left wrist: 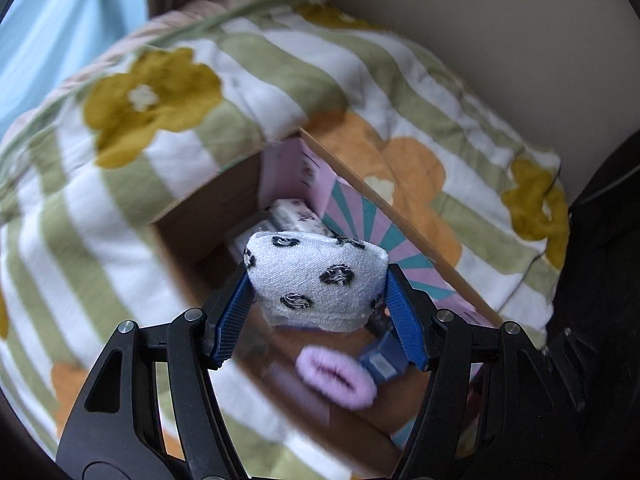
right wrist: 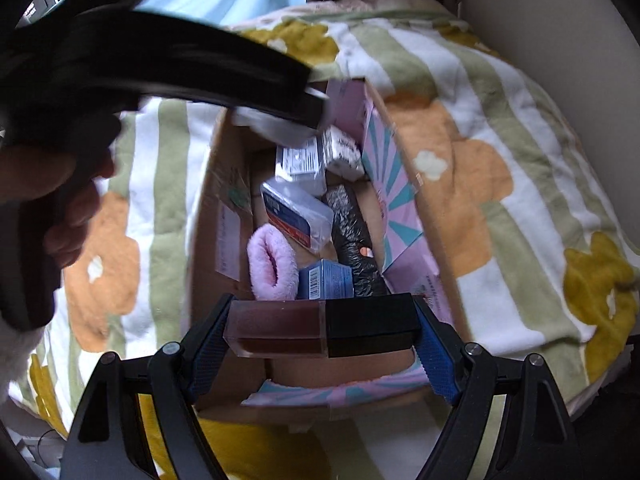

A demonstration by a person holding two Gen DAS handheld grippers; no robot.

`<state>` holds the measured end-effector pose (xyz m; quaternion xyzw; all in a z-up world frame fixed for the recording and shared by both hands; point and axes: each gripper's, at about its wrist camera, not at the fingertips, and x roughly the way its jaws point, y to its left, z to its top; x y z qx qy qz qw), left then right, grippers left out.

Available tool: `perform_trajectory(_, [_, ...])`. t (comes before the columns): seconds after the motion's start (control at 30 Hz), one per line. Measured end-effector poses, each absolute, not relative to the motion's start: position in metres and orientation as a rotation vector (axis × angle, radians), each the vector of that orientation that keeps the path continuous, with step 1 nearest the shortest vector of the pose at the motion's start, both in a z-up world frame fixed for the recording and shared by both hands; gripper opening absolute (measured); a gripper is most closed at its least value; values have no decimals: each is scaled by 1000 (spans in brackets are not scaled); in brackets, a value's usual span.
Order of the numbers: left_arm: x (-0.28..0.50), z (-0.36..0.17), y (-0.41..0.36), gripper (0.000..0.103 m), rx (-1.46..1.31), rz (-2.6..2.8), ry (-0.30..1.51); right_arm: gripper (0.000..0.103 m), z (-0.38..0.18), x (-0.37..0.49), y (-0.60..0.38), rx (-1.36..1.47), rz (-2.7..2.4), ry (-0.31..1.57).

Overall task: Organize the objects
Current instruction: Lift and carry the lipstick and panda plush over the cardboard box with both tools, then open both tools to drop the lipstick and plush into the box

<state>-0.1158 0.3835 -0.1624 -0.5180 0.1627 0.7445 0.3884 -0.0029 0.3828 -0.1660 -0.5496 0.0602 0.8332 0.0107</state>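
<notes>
My left gripper (left wrist: 318, 280) is shut on a white folded cloth with black spots (left wrist: 316, 280), held above the open cardboard box (left wrist: 192, 240). In the right wrist view, my right gripper (right wrist: 322, 330) is shut on a rectangular cosmetic tube (right wrist: 320, 330) with a dark red clear half and a black cap, lying crosswise between the blue pads over the near end of the same cardboard box (right wrist: 224, 208). The left gripper's black body (right wrist: 160, 68) reaches in blurred over the box's far end, held by a hand (right wrist: 60, 200).
The box sits on a bed with a striped floral blanket (right wrist: 520, 140). Inside lie a pink fluffy band (right wrist: 272, 264), a blue carton (right wrist: 328, 280), a black wrapped item (right wrist: 352, 232), clear plastic packs (right wrist: 296, 208) and a pink-and-teal book (right wrist: 392, 184). A beige wall (left wrist: 500, 32) is beyond.
</notes>
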Motion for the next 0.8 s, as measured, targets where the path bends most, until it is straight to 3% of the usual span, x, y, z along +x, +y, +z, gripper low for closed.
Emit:
perform_trajectory(0.13, [-125,-196,406,62,-1356,1841,437,80,-181,-10,383,-1733,2592,209])
perform_trajectory(0.43, [-129,-214,424,63,-1342,1768,511,81,-188,-17,379,-1806,2603,204])
perform_trajectory(0.47, [-129,-215,425,67,-1343,1759,516,81,-191,-18,378,-1828,2596,209])
perform_trajectory(0.57, [-129,-216,429,103,-1360,1741,545,90,-198,-20,377,-1908,2554,217])
perform_trajectory(0.6, [-128,-215,428,103,-1351,1747,548,103,-199,-19,377,-1918,2557,227])
perform_trajectory(0.8, [-131,-213,422,103,-1377,1731,533,103,-191,-15,380,-1845,2566,228])
